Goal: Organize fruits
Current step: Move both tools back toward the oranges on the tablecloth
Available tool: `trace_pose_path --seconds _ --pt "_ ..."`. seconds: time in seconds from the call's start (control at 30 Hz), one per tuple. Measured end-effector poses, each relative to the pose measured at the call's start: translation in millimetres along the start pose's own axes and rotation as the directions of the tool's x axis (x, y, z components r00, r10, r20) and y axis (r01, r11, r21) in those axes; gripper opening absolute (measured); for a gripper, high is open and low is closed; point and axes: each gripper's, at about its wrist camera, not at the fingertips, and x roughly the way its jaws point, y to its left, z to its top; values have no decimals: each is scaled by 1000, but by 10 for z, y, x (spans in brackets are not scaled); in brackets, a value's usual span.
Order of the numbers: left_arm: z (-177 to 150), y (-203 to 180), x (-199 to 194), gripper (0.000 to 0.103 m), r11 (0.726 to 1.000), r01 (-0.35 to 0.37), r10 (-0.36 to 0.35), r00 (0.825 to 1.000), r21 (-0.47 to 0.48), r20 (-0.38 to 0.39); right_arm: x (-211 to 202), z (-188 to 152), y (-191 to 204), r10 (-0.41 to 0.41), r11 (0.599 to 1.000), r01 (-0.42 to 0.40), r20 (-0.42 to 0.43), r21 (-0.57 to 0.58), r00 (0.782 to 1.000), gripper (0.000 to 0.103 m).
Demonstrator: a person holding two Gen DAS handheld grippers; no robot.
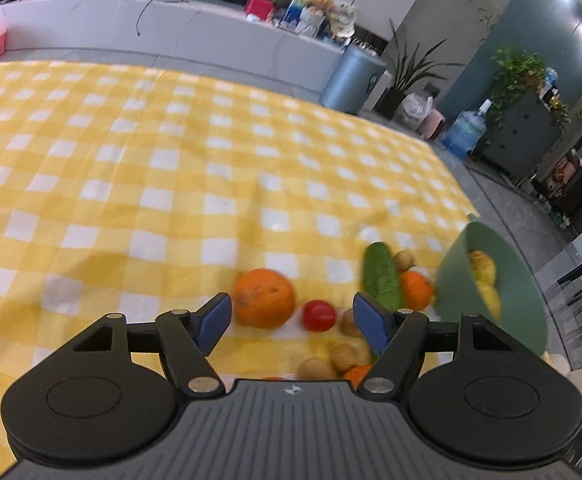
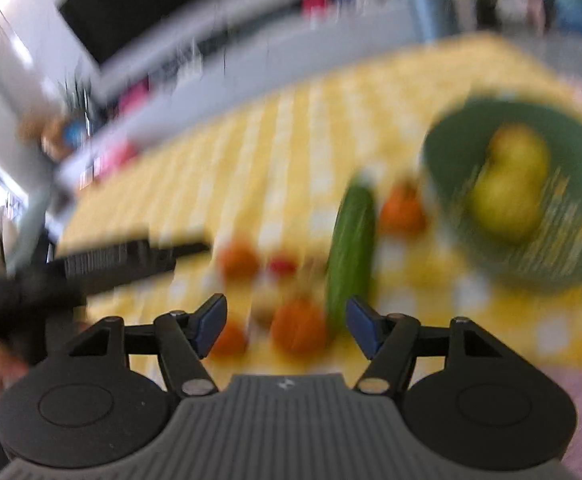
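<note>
Above scattered fruit, left gripper (image 1: 291, 318) wide, empty, right gripper (image 2: 287, 322) likewise.

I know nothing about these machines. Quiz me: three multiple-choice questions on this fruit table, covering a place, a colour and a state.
1. Where are the two yellow fruits?
A. in the bowl
B. on the cloth
C. in a gripper

2. What colour is the bowl?
A. red
B. white
C. green

3. How is the left gripper?
A. shut on an orange
B. open, holding nothing
C. shut on the cucumber

Answers:
1 A, both lie inside the bowl.
2 C, its wall is green.
3 B, its blue fingers stand apart with the fruit lying beyond them.
</note>
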Motion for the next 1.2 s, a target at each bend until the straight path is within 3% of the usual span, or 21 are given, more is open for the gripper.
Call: trace_pose_path --seconds 0.07,0.2,0.47,0.67,0.77,1.0,1.07,1.13,1.2 --pt "-9 96 2 80 1000 -16 16 1000 -10 -6 164 -35 40 -13 999 15 -55 34 998 64" --pt "6 197 4 80 1000 -12 12 1000 -17 -23 384 -58 80 -94 990 102 -82 93 992 64" --pt "43 388 81 80 996 7 -10 1000 -85 -28 592 -8 13 -127 971 144 -103 189 987 61" --pt "16 452 209 81 993 35 -37 999 -109 -20 652 8 107 -160 976 176 -121 129 980 61" --pt "-11 391 275 81 997 26 -27 1000 -75 -14 657 1 140 -177 976 190 -120 105 977 60" --pt "-28 234 465 80 999 38 -38 998 -6 -40 634 -51 96 -180 977 190 -103 93 978 42" --pt "-29 206 522 78 1000 24 -24 999 9 -48 627 -64 90 -162 981 171 -100 90 982 42" --pt "-28 188 580 68 1000 15 -14 997 16 -71 619 -69 84 -159 982 168 -96 90 983 42" --pt "-24 185 596 65 1000 11 -10 998 15 -65 615 -73 71 -153 982 161 -93 95 984 42"
